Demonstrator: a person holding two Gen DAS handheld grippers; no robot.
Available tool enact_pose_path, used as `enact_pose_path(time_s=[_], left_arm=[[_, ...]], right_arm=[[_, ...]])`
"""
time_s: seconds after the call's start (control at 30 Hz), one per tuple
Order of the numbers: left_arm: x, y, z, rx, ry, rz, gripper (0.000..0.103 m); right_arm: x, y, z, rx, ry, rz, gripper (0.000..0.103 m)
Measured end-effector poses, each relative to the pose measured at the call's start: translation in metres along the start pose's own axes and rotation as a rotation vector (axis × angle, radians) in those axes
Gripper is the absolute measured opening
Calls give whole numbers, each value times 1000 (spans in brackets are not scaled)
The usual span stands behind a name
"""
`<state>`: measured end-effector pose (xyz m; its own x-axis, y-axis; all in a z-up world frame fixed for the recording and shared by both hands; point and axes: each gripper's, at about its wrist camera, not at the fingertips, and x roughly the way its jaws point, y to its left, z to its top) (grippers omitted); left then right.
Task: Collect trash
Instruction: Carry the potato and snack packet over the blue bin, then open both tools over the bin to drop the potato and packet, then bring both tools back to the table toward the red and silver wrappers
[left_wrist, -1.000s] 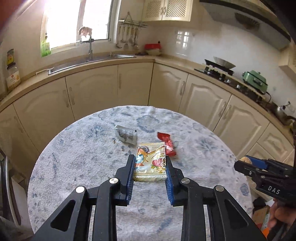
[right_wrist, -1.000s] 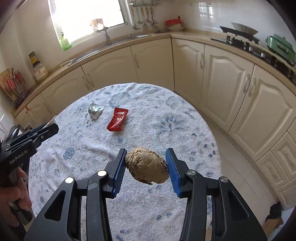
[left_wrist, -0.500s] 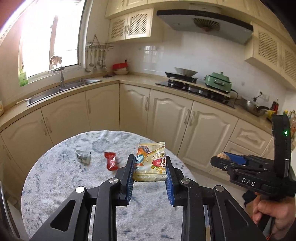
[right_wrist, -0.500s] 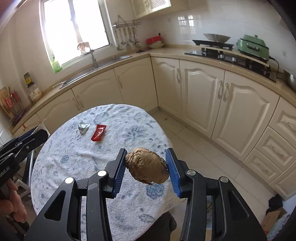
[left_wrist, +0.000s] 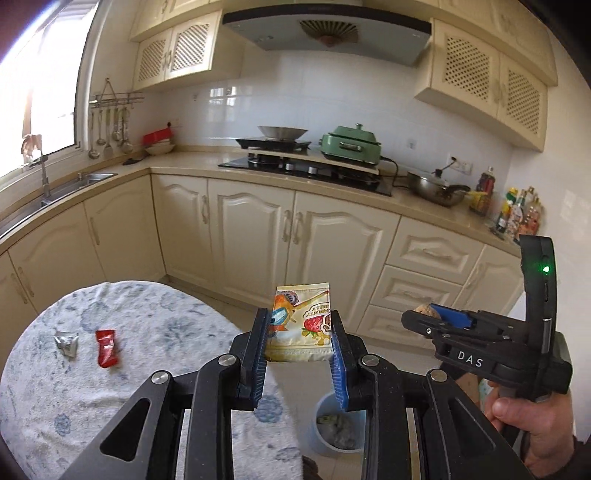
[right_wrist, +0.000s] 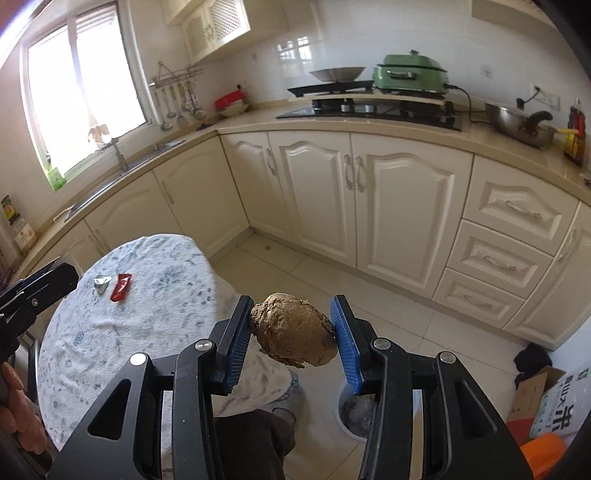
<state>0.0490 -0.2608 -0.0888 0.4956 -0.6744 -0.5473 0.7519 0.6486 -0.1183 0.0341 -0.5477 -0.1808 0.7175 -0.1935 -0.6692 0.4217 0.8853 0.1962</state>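
Left wrist view, nearest first: the left tongs (left_wrist: 300, 345) are clamped on a yellow snack packet (left_wrist: 301, 325) printed with a strawberry, pinched by its lower edges so most of it stands up clear of the pads. Just below them a pale bin (left_wrist: 334, 424) sits on the floor with crumpled scraps already inside. Off to the right, the right tongs (left_wrist: 424, 314) are held by a hand (left_wrist: 528, 424).

From the right wrist, the right tongs (right_wrist: 291, 330) are closed on a crumpled brown paper ball (right_wrist: 293, 328), squeezed from both sides; the same bin (right_wrist: 352, 410) is half hidden under the right finger.

Farther back, on the cloth-covered counter (left_wrist: 74, 369), a silver wrapper (left_wrist: 66, 341) and a red wrapper (left_wrist: 106, 352) lie close together, not yet collected.

Risks, as I judge them: neither load looks centred over the bin, so letting go early would drop it on the tiles. The light, flat packet could flutter sideways on release and miss. The ball is gripped across a rounded, springy surface and could squirt out if the squeeze eases. With both tools heading for one small opening, they could also knock together.
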Motion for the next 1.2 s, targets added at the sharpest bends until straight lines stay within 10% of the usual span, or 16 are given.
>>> enact_pose_path(time_s=[0.37, 0.8, 0.9, 0.97, 1.2], left_arm=[[143, -74, -8, 85, 265, -187, 26], [304, -126, -16, 146, 548, -202, 26], [334, -126, -9, 147, 578, -178, 45], [350, -128, -5, 137, 579, -166, 66], [339, -134, -7, 162, 511, -69, 97]], right_arm=[[31, -107, -38, 185, 102, -117, 44], [111, -187, -83, 370, 279, -109, 46], [125, -196, -89, 395, 308, -116, 55], [129, -202, -93, 431, 309, -119, 81], [124, -211, -98, 491, 293, -155, 101]])
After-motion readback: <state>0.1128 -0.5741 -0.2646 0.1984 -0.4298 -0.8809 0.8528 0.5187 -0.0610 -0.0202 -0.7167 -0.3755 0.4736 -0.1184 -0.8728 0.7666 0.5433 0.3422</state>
